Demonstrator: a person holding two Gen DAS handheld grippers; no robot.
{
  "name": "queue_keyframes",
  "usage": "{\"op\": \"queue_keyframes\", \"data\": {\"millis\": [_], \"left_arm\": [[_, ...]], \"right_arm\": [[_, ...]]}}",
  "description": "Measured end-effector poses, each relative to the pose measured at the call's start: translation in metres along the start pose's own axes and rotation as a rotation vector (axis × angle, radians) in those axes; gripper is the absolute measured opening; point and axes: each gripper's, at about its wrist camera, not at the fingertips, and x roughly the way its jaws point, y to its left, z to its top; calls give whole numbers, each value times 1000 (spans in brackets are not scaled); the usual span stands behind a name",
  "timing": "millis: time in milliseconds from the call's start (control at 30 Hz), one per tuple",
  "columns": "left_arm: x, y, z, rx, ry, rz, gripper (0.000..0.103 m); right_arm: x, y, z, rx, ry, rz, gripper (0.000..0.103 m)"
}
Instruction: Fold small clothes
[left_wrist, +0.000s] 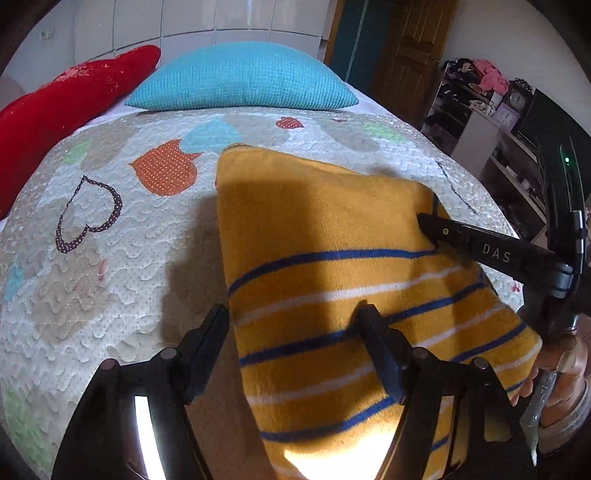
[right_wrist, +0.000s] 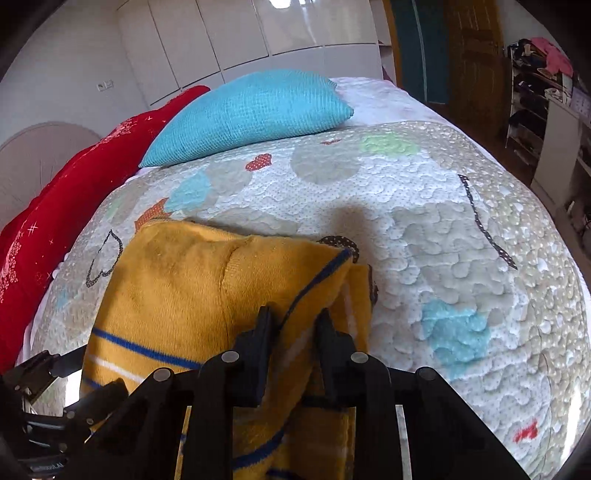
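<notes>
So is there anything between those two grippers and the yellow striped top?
Nothing visible. The right gripper is already pinching an edge of the yellow striped top, and the left gripper hangs open straddling its left edge on the quilt.

You are working in a home bedroom. Before you lies a bed under a quilted bedspread (left_wrist: 122, 280) sewn with hearts and tulip patches, with a turquoise pillow (left_wrist: 240, 77) and a red cushion (left_wrist: 70, 107) at its head. Behind them you see glossy white wardrobe doors (right_wrist: 236, 33) and a wooden door (left_wrist: 410, 44). To your right stand open shelves (left_wrist: 476, 107) crowded with clothes, among them something pink, and a small clock (left_wrist: 518, 98) sits on top.
</notes>
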Motion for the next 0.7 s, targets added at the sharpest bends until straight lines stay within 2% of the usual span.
{"op": "queue_keyframes", "data": {"millis": [67, 133, 167, 233, 333, 367, 400, 433, 567, 667, 700], "left_arm": [[11, 12, 4, -66, 28, -28, 85], [19, 22, 3, -119, 45, -58, 92], [21, 25, 1, -134, 44, -64, 97], [22, 27, -3, -132, 29, -68, 101], [18, 26, -2, -143, 50, -63, 101], [12, 24, 0, -149, 60, -61, 99], [2, 22, 2, -144, 48, -59, 98], [-10, 18, 5, -126, 23, -55, 98], [-42, -1, 15, -35, -40, -37, 98], [-45, -21, 15, 6, -46, -45, 98], [-42, -29, 12, 12, -40, -47, 98]], "right_arm": [[14, -1, 6, -7, 17, -13, 31], [24, -3, 7, -10, 16, -20, 41], [26, -7, 6, 4, 6, -20, 50], [26, -20, 2, 66, -14, 24, 55], [22, -45, -6, 185, -31, 138, 57], [15, -50, -10, 216, -31, 142, 57], [5, -52, -14, 232, -33, 135, 65], [-8, -52, -21, 239, -45, 119, 69], [-63, -56, -64, 214, -139, 116, 70], [-81, -65, -99, 194, -173, 59, 70], [-83, -71, -107, 217, -173, 64, 70]]}}
